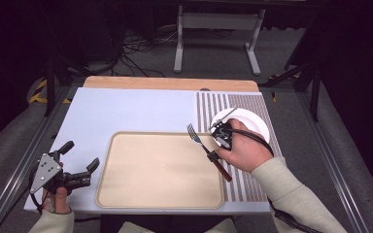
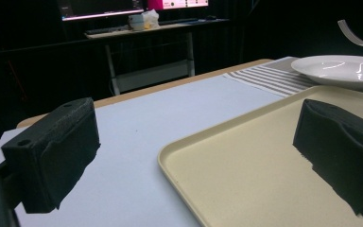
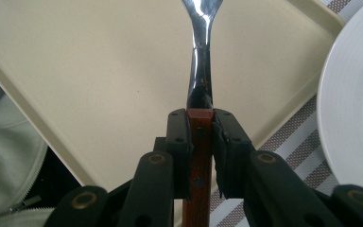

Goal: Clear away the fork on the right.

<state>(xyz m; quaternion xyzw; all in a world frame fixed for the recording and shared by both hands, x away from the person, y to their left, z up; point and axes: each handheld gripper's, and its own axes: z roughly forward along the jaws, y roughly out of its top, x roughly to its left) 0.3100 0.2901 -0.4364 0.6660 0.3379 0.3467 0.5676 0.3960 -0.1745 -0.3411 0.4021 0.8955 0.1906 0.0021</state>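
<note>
A fork (image 1: 209,150) with a steel head and red-brown wooden handle (image 3: 199,156) is held above the right edge of the beige tray (image 1: 126,194). My right gripper (image 1: 213,155) is shut on that handle, tines pointing up-left over the tray (image 3: 99,71). A white plate (image 1: 252,124) lies on the striped mat (image 1: 243,184) just behind the right hand, and its rim (image 3: 354,104) shows at the right. My left gripper (image 1: 81,161) hovers at the table's front left, open, with nothing between its pads (image 2: 52,151), facing the tray (image 2: 246,179) and the plate (image 2: 340,68).
A metal utensil handle (image 1: 228,114) leans on the plate's far rim (image 2: 354,35). The light blue table top (image 1: 126,107) stretches behind the tray. A wooden board edge (image 1: 170,83) lines the far side. Beyond it stand a white frame's legs (image 1: 179,43) and floor cables.
</note>
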